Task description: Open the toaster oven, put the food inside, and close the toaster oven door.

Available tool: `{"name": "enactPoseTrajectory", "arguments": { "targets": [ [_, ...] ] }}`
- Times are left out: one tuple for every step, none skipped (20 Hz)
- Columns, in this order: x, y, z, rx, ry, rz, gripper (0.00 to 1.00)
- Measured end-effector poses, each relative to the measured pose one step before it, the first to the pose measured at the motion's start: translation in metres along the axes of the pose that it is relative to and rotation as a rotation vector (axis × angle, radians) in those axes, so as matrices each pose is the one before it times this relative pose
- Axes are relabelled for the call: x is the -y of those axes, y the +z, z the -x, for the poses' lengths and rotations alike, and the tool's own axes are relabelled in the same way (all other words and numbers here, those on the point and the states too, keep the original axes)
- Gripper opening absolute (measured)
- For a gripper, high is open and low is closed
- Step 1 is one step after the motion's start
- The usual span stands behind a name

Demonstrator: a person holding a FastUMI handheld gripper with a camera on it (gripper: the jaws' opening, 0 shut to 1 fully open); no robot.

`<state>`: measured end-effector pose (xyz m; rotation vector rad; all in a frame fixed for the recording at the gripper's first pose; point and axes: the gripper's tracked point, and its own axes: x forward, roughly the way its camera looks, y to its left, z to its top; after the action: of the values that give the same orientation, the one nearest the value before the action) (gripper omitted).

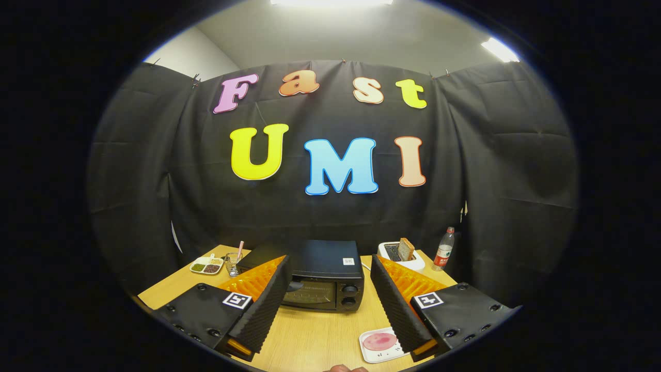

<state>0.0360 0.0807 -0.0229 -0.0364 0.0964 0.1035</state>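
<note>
A black toaster oven [323, 276] stands on the wooden table [320, 336], straight beyond my fingers, its glass door shut and two knobs on its right side. A white square plate [379, 345] with a pink round slice of food lies on the table close to me, beside the inner edge of my right finger [397, 305]. My gripper [328, 263] is open, held above the table short of the oven, with nothing between its fingers.
A white toaster [400, 254] with a slice of bread in it stands right of the oven, a plastic bottle [443, 249] beside it. Left of the oven are a divided white dish [206, 265] and a small wire basket [233, 262]. Black cloth walls close the back.
</note>
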Motion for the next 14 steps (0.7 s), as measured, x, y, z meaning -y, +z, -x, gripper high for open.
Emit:
{"name": "enactPoseTrajectory", "arguments": {
  "targets": [
    [-0.00436, -0.00156, -0.00448, -0.00835, 0.00826, 0.00623, 0.98],
    [-0.00490, -0.00135, -0.00583, -0.00880, 0.00975, 0.00192, 0.98],
    [-0.00377, -0.00096, -0.00573, -0.00365, 0.00433, -0.00222, 0.98],
    [-0.00422, 0.00091, -0.00596, -0.00350, 0.00484, -0.00375, 0.98],
    [-0.00531, -0.00225, -0.00653, -0.00607, 0.00825, -0.00147, 0.98],
    [-0.00516, -0.00167, -0.00766, -0.00957, 0.01011, -0.00107, 0.98],
    [-0.00452, -0.00251, -0.00817, -0.00766, 0.00857, -0.00203, 0.98],
    [-0.00412, -0.00029, -0.00729, -0.00419, 0.00875, -0.00309, 0.98],
    [-0.00419, -0.00204, -0.00918, -0.00609, 0.01059, -0.00131, 0.98],
    [-0.00453, -0.00259, -0.00856, -0.00834, 0.00886, 0.00177, 0.98],
    [-0.00281, -0.00498, -0.00792, -0.00985, 0.00741, 0.00034, 0.98],
    [-0.00348, -0.00298, -0.00692, -0.00529, 0.00919, -0.00186, 0.98],
    [-0.00258, -0.00465, -0.00725, -0.00972, 0.00476, -0.00263, 0.98],
    [-0.00190, -0.00488, -0.00801, -0.01233, 0.00550, -0.00246, 0.98]
  ]
}}
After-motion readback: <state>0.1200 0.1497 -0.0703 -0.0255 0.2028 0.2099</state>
